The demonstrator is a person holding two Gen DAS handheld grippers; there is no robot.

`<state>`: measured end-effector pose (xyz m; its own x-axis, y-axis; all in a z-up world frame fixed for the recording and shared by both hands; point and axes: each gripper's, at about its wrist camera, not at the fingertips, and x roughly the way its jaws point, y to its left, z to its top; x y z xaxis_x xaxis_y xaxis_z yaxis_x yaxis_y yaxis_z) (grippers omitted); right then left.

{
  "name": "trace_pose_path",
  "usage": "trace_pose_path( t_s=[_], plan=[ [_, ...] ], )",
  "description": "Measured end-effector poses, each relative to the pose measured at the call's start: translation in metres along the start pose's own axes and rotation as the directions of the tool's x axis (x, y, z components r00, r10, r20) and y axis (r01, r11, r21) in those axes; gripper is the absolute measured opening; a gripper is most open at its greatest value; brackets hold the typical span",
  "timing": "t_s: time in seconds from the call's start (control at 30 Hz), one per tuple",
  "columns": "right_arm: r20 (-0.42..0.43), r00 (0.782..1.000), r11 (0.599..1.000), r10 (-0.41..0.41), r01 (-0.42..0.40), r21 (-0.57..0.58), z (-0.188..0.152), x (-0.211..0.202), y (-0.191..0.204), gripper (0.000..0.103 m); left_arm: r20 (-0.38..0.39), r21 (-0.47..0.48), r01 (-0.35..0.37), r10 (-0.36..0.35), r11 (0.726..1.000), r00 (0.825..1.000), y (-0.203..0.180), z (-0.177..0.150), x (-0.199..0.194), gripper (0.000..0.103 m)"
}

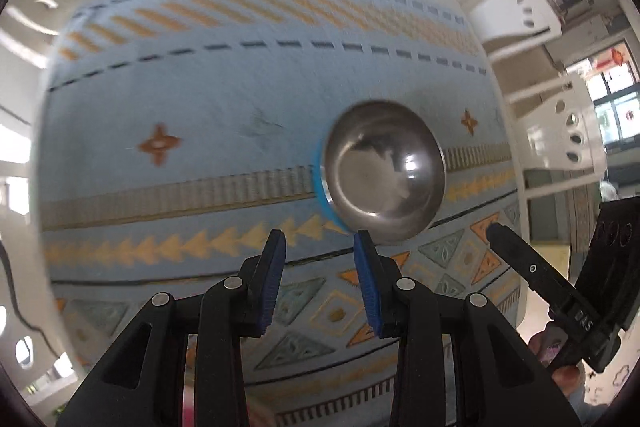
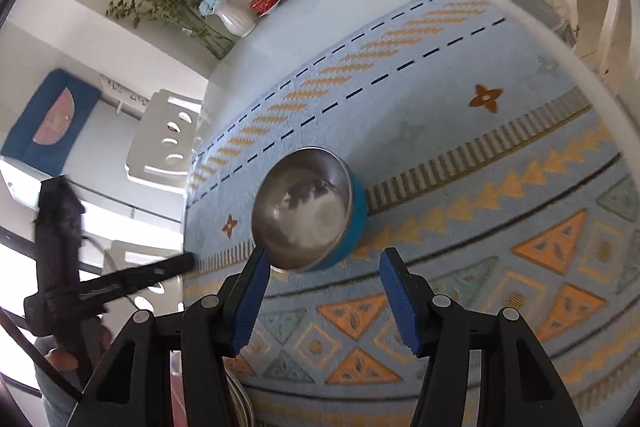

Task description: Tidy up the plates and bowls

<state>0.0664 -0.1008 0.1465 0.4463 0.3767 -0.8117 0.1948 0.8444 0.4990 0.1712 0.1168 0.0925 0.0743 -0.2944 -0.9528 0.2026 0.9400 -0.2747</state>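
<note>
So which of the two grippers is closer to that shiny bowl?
It's close, seemingly the right gripper: its left pad almost touches the bowl rim, jaws open. The left gripper is open too, its right pad just short of the bowl.

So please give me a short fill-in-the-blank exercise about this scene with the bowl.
1. The bowl has a shiny metal inside and a ____ outside.
2. The bowl rests on a patterned ____.
3. The right tool is ____ and grips nothing.
4. The white vase holds ____.

Missing words: blue; tablecloth; open; flowers
</note>
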Motion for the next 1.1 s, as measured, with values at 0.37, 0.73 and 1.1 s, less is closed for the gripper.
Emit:
trace_pose_path(
  t_s=[0.37,0.73,1.1],
  plan=[
    [-0.039,0.999,0.997,0.018,-0.015,0.071,0.015,0.060,-0.028,0.053,-0.064,0.024,-0.017,0.018,1.000,0.998,-0.010,0.026,0.051,0.021],
    [-0.055,0.998,0.999,-0.031,0.028,-0.045,0.021,0.083,-0.019,0.021,-0.031,0.193,-0.088,0.095,0.977,0.995,-0.031,0.022,0.060,0.018],
    [-0.011,1.000,0.998,-0.029,0.028,-0.051,0.016,0.060,-0.016,0.020,-0.008,0.204,-0.094,0.097,0.975,0.995,-0.043,0.013,0.040,0.018]
  ],
)
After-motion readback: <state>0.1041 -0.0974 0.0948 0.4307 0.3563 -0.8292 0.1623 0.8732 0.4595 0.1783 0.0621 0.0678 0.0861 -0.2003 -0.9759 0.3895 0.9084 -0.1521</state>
